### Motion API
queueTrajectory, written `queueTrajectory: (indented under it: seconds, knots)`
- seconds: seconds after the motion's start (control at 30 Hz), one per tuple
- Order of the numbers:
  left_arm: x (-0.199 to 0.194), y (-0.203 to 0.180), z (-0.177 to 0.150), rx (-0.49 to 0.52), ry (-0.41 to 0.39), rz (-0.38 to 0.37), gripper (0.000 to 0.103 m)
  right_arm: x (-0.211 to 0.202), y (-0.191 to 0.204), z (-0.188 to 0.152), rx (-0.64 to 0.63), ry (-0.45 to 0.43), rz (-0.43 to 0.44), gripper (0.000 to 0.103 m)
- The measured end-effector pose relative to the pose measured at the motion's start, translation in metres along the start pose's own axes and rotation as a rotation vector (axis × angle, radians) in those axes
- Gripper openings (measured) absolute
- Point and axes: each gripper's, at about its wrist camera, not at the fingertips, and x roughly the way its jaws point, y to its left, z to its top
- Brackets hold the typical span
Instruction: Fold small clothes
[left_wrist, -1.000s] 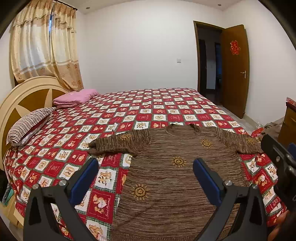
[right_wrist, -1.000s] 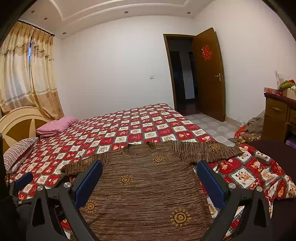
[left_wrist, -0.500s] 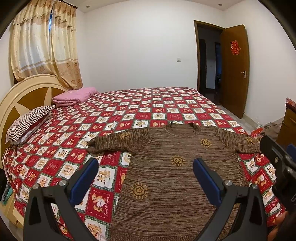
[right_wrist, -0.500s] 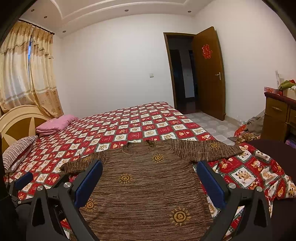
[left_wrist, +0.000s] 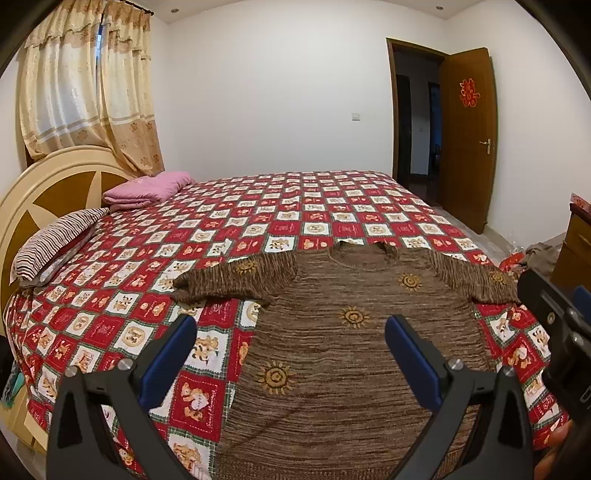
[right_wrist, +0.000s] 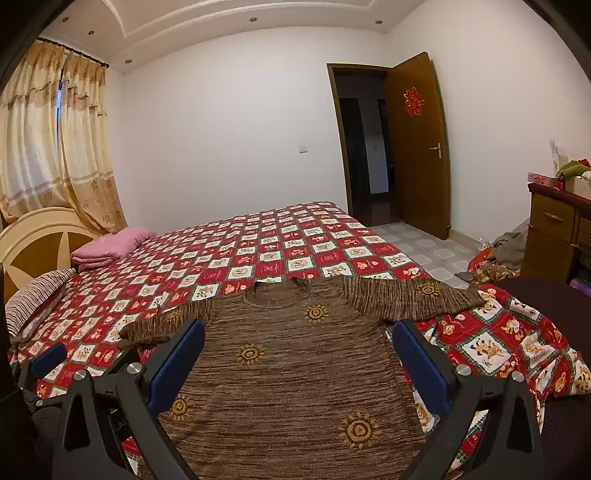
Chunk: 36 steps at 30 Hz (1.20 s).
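A wide bed (left_wrist: 332, 206) fills the room, covered by a red and white checked quilt (left_wrist: 258, 221) printed with teddy bears; some squares carry small lettering, too fine to read. Spread flat on the near part of the bed, neckline towards the far wall and both sleeves stretched out sideways, lies a brown knitted sweater (left_wrist: 351, 350) dotted with golden sun motifs. At the head of the bed, to the left, a round cream and brown headboard (left_wrist: 48, 199) stands below beige curtains (left_wrist: 88, 92). Beyond the foot of the bed a brown door (right_wrist: 417, 147) stands open and bears a red paper ornament (right_wrist: 413, 102), seemingly a double-happiness character. A wooden dresser (right_wrist: 557, 236) sits right of the bed. Against the headboard lie a striped pillow (left_wrist: 55, 243) and a folded pink blanket (left_wrist: 147, 186). The left gripper (left_wrist: 290, 350) hovers over the sweater's lower left part, its blue-padded fingers spread wide and holding nothing. The right gripper (right_wrist: 299, 354) hangs over the sweater's lower middle, likewise spread wide and empty.
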Motion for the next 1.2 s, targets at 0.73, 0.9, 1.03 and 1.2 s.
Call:
queueTrajectory:
  seconds: [0.73, 0.9, 1.03, 1.2]
  knots:
    - [0.006, -0.001, 0.002, -0.004, 0.025, -0.01, 0.103, 0.003, -0.002, -0.004, -0.003, -0.001, -0.008, 0.102]
    - [0.014, -0.006, -0.002, 0.002, 0.039, -0.016, 0.103, 0.011, -0.002, -0.008, -0.009, 0.02, -0.016, 0.102]
    - [0.023, -0.007, -0.006, 0.003, 0.06, -0.02, 0.103, 0.021, -0.004, -0.013, -0.008, 0.045, -0.025, 0.102]
    - [0.04, -0.009, -0.01, 0.007, 0.093, -0.021, 0.103, 0.041, -0.01, -0.019, -0.009, 0.087, -0.048, 0.102]
